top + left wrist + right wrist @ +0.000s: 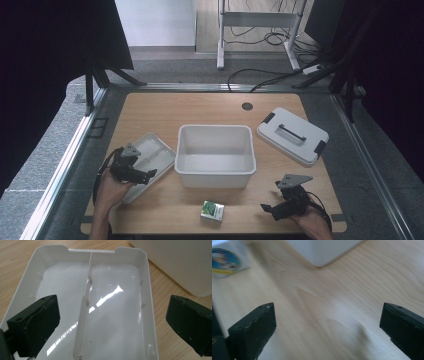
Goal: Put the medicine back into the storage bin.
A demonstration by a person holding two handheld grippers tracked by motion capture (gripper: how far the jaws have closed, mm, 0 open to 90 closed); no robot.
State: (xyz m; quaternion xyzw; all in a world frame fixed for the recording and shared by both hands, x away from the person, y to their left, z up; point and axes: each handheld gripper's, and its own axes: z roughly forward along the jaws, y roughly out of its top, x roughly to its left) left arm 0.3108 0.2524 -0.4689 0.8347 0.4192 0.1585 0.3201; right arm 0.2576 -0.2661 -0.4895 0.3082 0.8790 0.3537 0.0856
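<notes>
in the high view a wooden table [165,107] carries a deep white bin [215,155] at its middle, with a white lid [292,135] lying flat to its right, well apart from it. a shallow white divided tray [148,161] lies tilted just left of the bin. the left gripper [145,175] hangs over the tray's near end, jaws spread and empty. a small green-and-white carton [212,211] stands near the front edge, in front of the bin. the right gripper [269,209] sits to the right of the carton, apart from it, jaws parted with nothing in them.

in the left gripper view the two black jaws stand wide at either side, nothing clamped. below them is the tray [100,302], its centre rib splitting it into two long compartments, both bare and glossy. a wall of the bin [180,262] fills the upper right corner.

in the right gripper view, which is blurred, the jaws stand wide over bare wood [324,305], gripping nothing. the carton [227,260] shows at the upper left edge, and a corner of the bin [324,251] at the top.
</notes>
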